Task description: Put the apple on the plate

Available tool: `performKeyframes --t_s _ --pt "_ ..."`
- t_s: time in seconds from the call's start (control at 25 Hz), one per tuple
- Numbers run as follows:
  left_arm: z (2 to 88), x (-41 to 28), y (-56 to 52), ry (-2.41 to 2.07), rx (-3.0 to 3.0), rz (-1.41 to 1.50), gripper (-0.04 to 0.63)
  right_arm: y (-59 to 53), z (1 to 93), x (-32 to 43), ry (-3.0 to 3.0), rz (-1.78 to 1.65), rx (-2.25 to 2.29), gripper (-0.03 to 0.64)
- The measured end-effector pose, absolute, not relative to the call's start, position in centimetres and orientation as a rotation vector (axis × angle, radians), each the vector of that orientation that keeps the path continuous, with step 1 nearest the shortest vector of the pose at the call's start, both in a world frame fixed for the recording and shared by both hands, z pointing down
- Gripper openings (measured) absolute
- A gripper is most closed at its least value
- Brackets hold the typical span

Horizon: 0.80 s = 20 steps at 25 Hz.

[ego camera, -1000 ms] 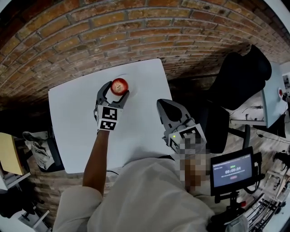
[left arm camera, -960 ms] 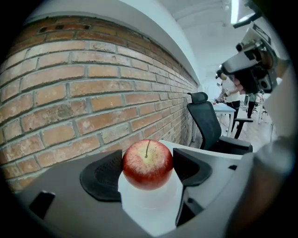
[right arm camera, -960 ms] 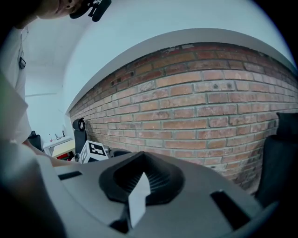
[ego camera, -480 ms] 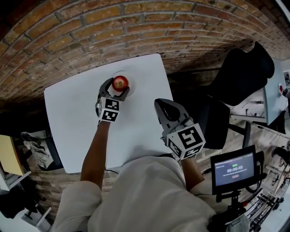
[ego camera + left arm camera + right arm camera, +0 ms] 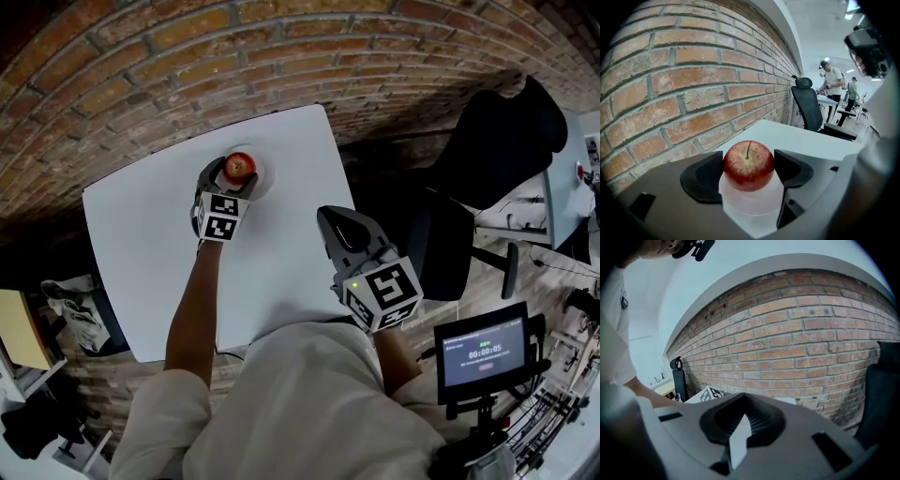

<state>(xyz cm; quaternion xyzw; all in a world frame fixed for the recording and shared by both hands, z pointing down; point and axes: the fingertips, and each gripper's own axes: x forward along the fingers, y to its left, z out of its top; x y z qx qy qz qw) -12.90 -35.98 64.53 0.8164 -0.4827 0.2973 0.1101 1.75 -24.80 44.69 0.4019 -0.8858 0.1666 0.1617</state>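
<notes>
A red apple (image 5: 239, 166) with a short stem sits between the two black pads of my left gripper (image 5: 228, 175), which is shut on it. In the left gripper view the apple (image 5: 748, 165) rests low on a small white plate (image 5: 751, 206), with a pad pressed against each side. The plate (image 5: 259, 174) lies near the far edge of the white table (image 5: 150, 253), close to the brick wall. My right gripper (image 5: 332, 219) hovers at the table's right edge with its pads (image 5: 761, 420) shut together and nothing held.
A brick wall (image 5: 187, 66) runs right behind the table. A black office chair (image 5: 497, 150) stands to the right, and a timer screen (image 5: 483, 354) at the lower right. Bags lie on the floor at the left (image 5: 70, 300). People stand at a far desk (image 5: 832, 79).
My left gripper has carried the apple a little farther from me, down onto the plate. The right gripper has hardly moved.
</notes>
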Motion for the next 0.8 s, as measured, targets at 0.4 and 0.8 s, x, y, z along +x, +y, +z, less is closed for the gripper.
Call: performKeyframes --t_s 0.4,0.8 --pt "65.41 -11.98 -36.33 -1.434 2.386 0.922 0.347 -24.96 45.21 2.17 -2.520 0.499 1.153 0.003" --pt "65.59 -12.30 -36.23 -1.432 2.364 0.887 0.348 -24.84 45.04 1.57 -2.528 0.489 1.139 0.003"
